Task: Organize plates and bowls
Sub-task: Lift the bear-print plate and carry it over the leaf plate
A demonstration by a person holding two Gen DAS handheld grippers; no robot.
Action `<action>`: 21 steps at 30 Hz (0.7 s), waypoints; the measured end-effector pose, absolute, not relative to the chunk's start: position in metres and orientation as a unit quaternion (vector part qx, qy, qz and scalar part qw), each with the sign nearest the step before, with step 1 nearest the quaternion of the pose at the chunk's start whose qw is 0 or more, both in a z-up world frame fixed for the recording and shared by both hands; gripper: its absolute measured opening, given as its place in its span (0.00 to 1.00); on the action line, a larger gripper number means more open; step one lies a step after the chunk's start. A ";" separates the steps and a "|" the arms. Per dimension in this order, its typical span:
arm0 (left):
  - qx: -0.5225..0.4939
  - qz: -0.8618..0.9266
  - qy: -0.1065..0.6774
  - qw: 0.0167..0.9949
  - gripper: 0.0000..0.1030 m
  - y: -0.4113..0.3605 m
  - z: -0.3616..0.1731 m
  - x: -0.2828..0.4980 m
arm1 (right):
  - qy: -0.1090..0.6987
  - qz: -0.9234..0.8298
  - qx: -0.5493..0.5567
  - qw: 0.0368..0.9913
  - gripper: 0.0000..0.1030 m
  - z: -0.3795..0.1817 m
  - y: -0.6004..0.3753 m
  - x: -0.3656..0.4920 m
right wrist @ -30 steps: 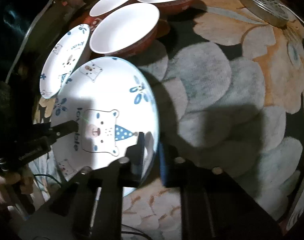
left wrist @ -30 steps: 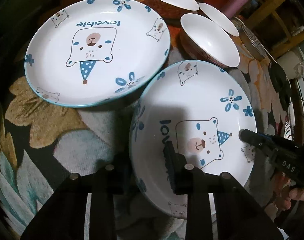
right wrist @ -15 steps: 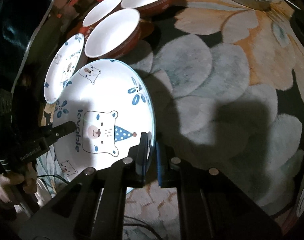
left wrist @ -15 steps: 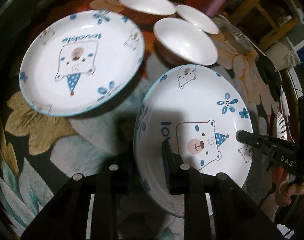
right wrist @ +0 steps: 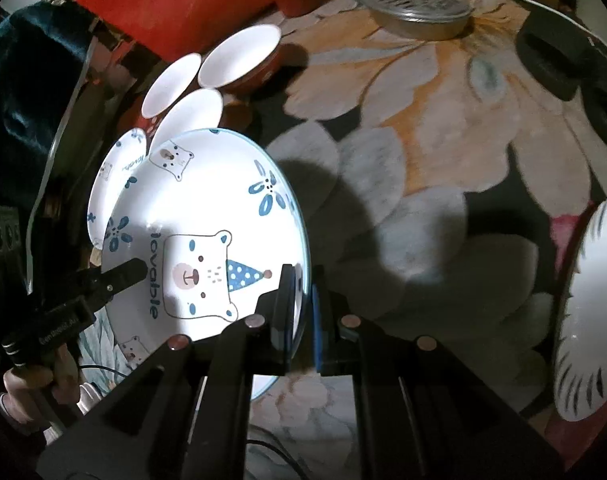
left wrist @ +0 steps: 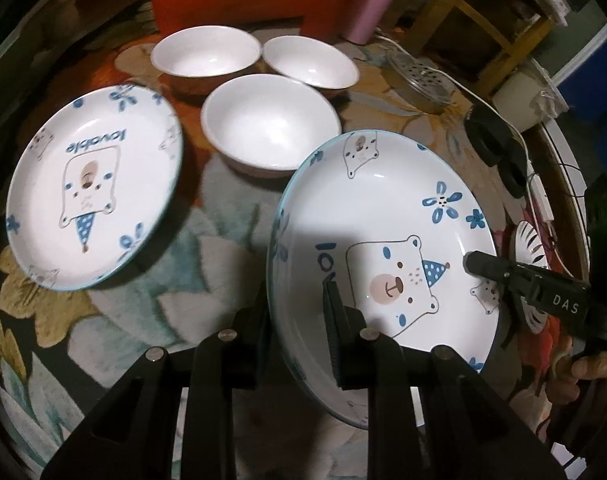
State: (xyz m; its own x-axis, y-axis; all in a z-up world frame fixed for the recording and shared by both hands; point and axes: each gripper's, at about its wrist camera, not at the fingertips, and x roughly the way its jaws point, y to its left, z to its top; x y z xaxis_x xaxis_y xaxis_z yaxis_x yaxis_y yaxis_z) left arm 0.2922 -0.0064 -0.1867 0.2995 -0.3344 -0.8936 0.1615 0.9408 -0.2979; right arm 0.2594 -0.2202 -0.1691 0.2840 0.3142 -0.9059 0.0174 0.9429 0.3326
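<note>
Both tools grip one bear plate (left wrist: 387, 240) by opposite rims: left tool (left wrist: 297, 312) clamped on its near-left edge; right tool (right wrist: 301, 300) pinched tight on the other; second bear plate (left wrist: 87, 188) lies beside three bowls (left wrist: 269, 120).

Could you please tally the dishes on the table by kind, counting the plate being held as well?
Bear-print plates: 2, the held plate and the plate on the table.
White bowls: 3, the nearest bowl, the far left bowl and the far right bowl.
Total: 5.
</note>
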 end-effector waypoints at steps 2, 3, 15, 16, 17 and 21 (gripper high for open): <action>-0.074 -0.158 0.568 0.804 0.23 -0.014 -0.184 0.294 | 0.590 0.090 0.143 0.790 0.08 -0.166 -0.229 0.258; -0.073 -0.161 0.568 0.804 0.23 -0.019 -0.183 0.295 | 0.589 0.086 0.145 0.790 0.08 -0.165 -0.234 0.257; -0.039 -0.197 0.556 0.807 0.23 -0.083 -0.175 0.300 | 0.587 0.044 0.168 0.791 0.08 -0.158 -0.289 0.235; -0.036 -0.201 0.555 0.807 0.23 -0.089 -0.174 0.300 | 0.587 0.041 0.170 0.791 0.08 -0.157 -0.292 0.233; -0.033 -0.205 0.554 0.806 0.23 -0.096 -0.174 0.300 | 0.586 0.036 0.172 0.791 0.08 -0.156 -0.299 0.231; -0.021 -0.219 0.554 0.803 0.23 -0.121 -0.174 0.302 | 0.586 0.019 0.180 0.790 0.08 -0.154 -0.318 0.223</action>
